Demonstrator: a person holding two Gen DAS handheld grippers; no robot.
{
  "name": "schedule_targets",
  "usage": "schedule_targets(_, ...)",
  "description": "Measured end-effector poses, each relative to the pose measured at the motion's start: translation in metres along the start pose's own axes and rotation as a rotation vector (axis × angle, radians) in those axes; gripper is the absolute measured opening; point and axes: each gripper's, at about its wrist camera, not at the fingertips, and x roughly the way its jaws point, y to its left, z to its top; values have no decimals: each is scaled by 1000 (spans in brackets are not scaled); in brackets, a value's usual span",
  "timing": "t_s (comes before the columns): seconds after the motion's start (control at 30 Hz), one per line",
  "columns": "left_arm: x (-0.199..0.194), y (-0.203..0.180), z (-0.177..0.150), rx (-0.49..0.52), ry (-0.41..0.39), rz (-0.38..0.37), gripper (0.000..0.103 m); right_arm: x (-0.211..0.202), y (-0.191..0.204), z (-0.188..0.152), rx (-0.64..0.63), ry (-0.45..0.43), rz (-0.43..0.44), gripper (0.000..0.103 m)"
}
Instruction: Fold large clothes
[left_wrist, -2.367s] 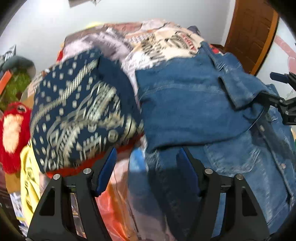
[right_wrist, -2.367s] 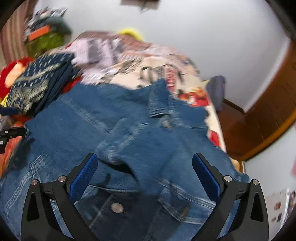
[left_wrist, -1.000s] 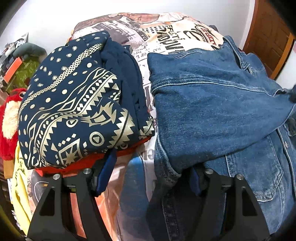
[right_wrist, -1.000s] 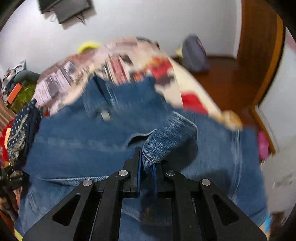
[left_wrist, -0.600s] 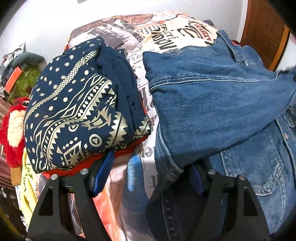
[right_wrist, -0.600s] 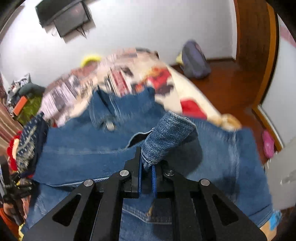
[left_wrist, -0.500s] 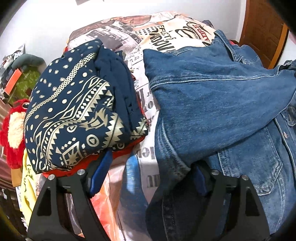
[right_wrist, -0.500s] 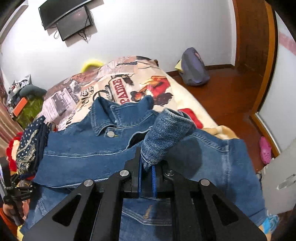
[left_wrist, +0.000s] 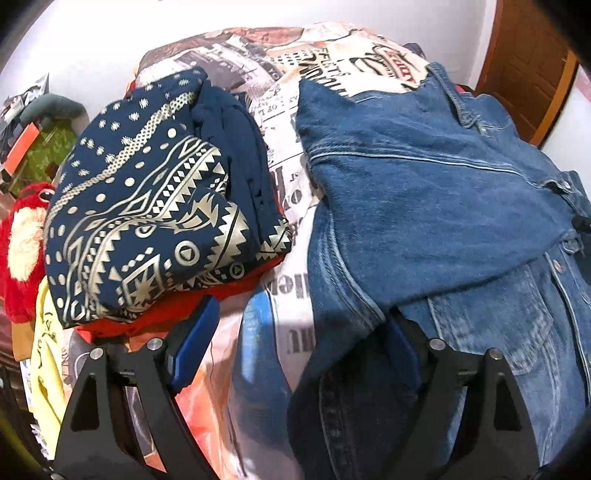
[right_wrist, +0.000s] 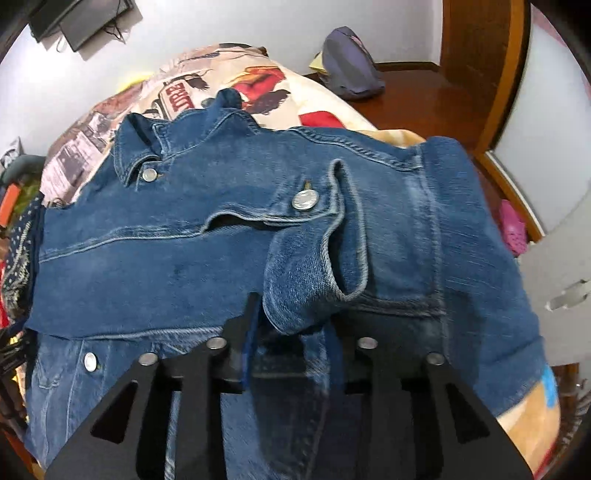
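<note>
Blue denim jacket (right_wrist: 229, 229) lies on the printed bedspread (left_wrist: 295, 110), collar toward the far wall, one sleeve folded crosswise over the chest. Right gripper (right_wrist: 291, 347) jaws opening, sleeve cuff (right_wrist: 306, 273) loose between them. Left gripper (left_wrist: 295, 343) jaws spread and opening, jacket's edge between them.

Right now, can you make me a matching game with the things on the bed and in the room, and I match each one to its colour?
Things:
1. denim jacket
2. folded patterned cloth
3. plush toy
4. bag on the floor

Colours:
A. red with a pale patch
B. greyish purple
C. plain blue
D. navy with gold shapes

Pairs: 1-C, 2-D, 3-A, 4-B
</note>
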Motion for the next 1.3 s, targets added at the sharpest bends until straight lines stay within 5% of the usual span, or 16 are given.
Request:
schedule_targets(0.37,-83,-22,36,68,-202,-37,85,-77,-29,-1,33,-140,-39,56)
schedule_targets(0.63,-118,-62,81,98,-327,-153,87,-123,-69,-7,136,-253,-72,64)
schedule_targets(0.83,-98,-105,90,156,-294,-199,87,-116,-115,-28,254,-197,-92,67)
schedule_targets(1.07,-63,-137,73,195,-202,-221,87,-61,-165,-57,511,-40,56,67)
schedule_targets(1.3,-46,-136,69,185,-156,-212,87,-26,-188,-56,672,-36,160,67)
